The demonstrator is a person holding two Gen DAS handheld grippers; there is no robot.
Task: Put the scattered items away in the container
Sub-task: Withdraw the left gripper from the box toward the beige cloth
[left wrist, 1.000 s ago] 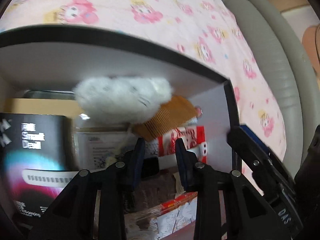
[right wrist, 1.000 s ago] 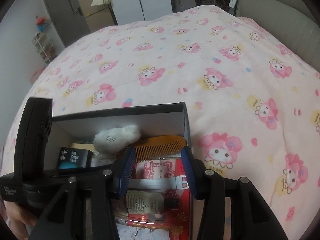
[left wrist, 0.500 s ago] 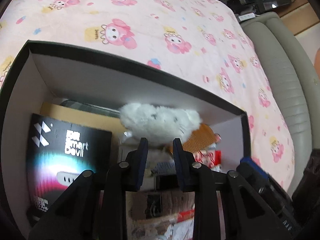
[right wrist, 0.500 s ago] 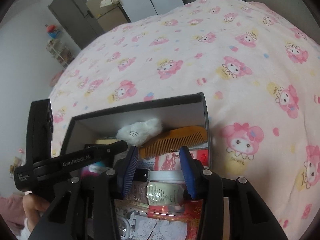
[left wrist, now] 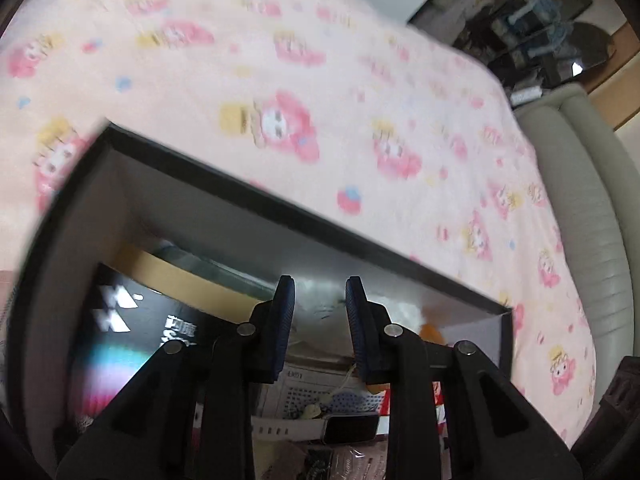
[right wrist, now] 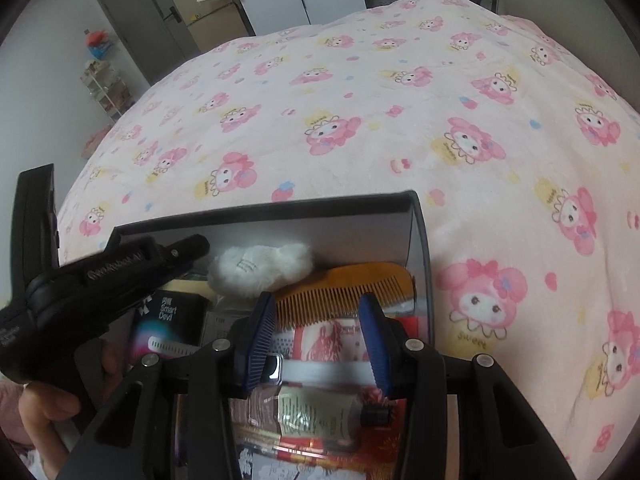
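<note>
- Two grippers hang over the box [right wrist: 418, 240], which sits on the pink blanket [right wrist: 400, 120]; my left gripper [left wrist: 320, 320] and my right gripper [right wrist: 316, 340] both point down into it.
- Many things lie in the box: a white fluffy puff [right wrist: 260, 266] at the far wall; a wooden comb [right wrist: 348, 290] just beside it, touching it; a black carton [right wrist: 168, 328] on the left side; a white watch [left wrist: 320, 428] and a small bottle [right wrist: 316, 410] nearer to me.
- No loose thing shows on the blanket, so I think the tidy-up is nearly done (only part of the bed is in view, though).
- Left jaws are a little apart and I see nothing pinched in them; the puff shows in the gap, but farther off; they closed a bit just now and then stopped.
- Right jaws are about half apart and grasp nothing; they also closed a little just now; the comb and a red packet [right wrist: 332, 340] lie under them, not touched.
- Puff: I guess it is very light and soft; it will squash, so I would pinch it gently in the middle.
- Comb: stiff and thin, I think; its teeth could snap, so I would hold the smooth back.
- Bottle: likely slippery and round; I would grip across its body, not the cap.
- A hand [right wrist: 48, 404] holds the left gripper's handle at the lower left of the right camera's view.
</note>
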